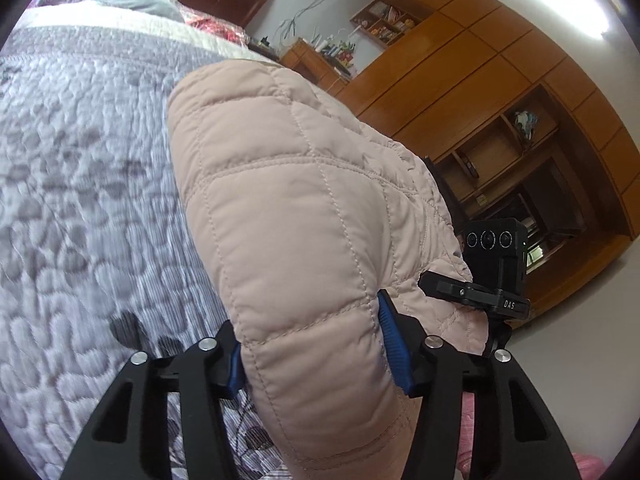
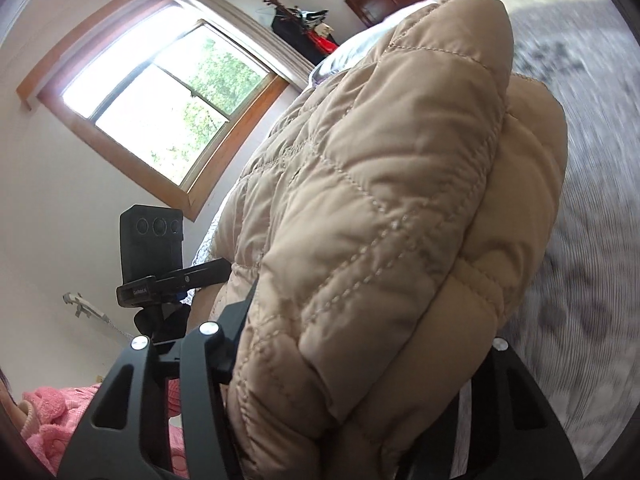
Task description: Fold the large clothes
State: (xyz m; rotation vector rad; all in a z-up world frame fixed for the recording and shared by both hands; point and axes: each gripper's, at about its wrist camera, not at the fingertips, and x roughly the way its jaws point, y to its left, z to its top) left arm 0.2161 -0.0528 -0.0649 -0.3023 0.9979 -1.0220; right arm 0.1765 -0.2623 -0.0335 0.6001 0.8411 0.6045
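A thick quilted beige-pink jacket (image 1: 300, 200) fills the middle of the left wrist view, lifted above the bed. My left gripper (image 1: 316, 352) is shut on a padded fold of it, with the blue pads (image 1: 394, 344) pressing into both sides. In the right wrist view the same jacket (image 2: 380, 200) bulges up between the fingers of my right gripper (image 2: 360, 340), which is shut on a thick bunch of it. That bunch hides the right finger. Each view shows the other gripper's black camera block (image 1: 496, 252) (image 2: 152, 248) close beside the jacket.
A grey patterned quilt (image 1: 80, 200) covers the bed under the jacket. Wooden wardrobes and shelves (image 1: 480, 80) stand to the right. A window (image 2: 160, 92) is behind the right hand. A pink knitted garment (image 2: 60, 420) lies at the lower left.
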